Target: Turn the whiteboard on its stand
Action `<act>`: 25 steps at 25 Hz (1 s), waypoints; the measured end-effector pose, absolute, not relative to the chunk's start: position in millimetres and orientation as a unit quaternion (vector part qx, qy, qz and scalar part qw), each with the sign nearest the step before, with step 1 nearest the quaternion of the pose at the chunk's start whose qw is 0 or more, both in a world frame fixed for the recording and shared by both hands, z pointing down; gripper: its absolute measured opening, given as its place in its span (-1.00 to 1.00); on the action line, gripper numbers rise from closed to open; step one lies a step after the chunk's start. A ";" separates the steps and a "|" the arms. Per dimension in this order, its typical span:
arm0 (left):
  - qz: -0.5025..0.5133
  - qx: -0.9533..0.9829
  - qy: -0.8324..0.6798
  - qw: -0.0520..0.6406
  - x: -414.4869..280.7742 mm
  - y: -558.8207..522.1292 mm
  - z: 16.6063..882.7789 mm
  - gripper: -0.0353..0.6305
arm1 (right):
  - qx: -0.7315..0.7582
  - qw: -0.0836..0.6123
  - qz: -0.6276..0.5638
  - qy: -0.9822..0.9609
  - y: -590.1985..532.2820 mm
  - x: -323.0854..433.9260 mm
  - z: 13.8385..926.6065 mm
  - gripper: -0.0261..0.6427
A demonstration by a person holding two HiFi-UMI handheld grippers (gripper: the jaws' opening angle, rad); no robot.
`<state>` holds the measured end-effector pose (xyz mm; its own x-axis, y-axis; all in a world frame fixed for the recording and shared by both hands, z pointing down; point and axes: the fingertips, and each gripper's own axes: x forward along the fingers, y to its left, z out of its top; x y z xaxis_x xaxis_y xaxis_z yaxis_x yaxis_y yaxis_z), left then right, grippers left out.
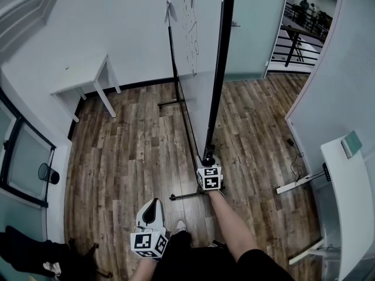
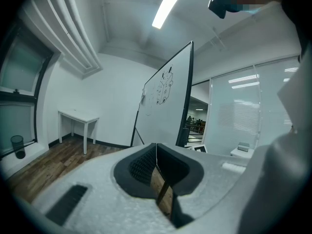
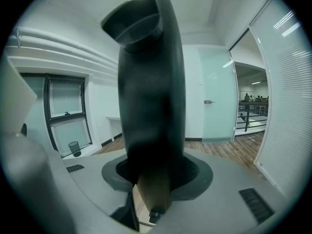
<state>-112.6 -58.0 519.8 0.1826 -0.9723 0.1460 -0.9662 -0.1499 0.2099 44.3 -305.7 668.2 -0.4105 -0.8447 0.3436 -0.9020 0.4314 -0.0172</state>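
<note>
Right gripper (image 1: 208, 160) around whiteboard (image 1: 198, 22) edge.

The whiteboard (image 1: 202, 34) has a smooth, glossy white face in a dark matt frame (image 1: 223, 40), the floor (image 1: 129, 151) is grainy wood planks, and the table (image 1: 82, 75) looks matt white.

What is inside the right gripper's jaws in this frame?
The black edge of the whiteboard stands upright inside the right gripper, whose jaws are closed on it. The edge covers the jaws' inner faces, so the exact contact cannot be seen.
</note>
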 end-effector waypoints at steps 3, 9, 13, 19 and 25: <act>-0.011 0.759 -0.639 0.128 -107.0 -46.7 520.9 -0.84 | 0.522 0.145 0.100 -0.835 -293.0 45.6 668.9 -0.45; -0.009 0.760 -0.637 0.128 -87.5 -24.0 520.5 -0.84 | 0.517 0.147 0.100 -0.837 -268.7 52.7 667.7 -0.45; -0.010 0.763 -0.634 0.125 -75.6 -8.8 518.9 -0.84 | 0.516 0.148 0.100 -0.838 -249.1 57.0 668.2 -0.45; -0.010 0.761 -0.637 0.123 -61.2 15.7 516.5 -0.84 | 0.511 0.149 0.101 -0.841 -222.0 63.5 669.2 -0.45; -0.014 0.756 -0.643 0.122 -46.6 42.6 514.0 -0.84 | 0.504 0.156 0.100 -0.843 -195.6 69.0 668.9 -0.45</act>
<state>-46.6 42.6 514.0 0.1719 -0.9758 0.1351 -0.9688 -0.1427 0.2025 69.0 -195.6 668.9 -0.4428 -0.8191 0.3646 -0.8818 0.4715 -0.0115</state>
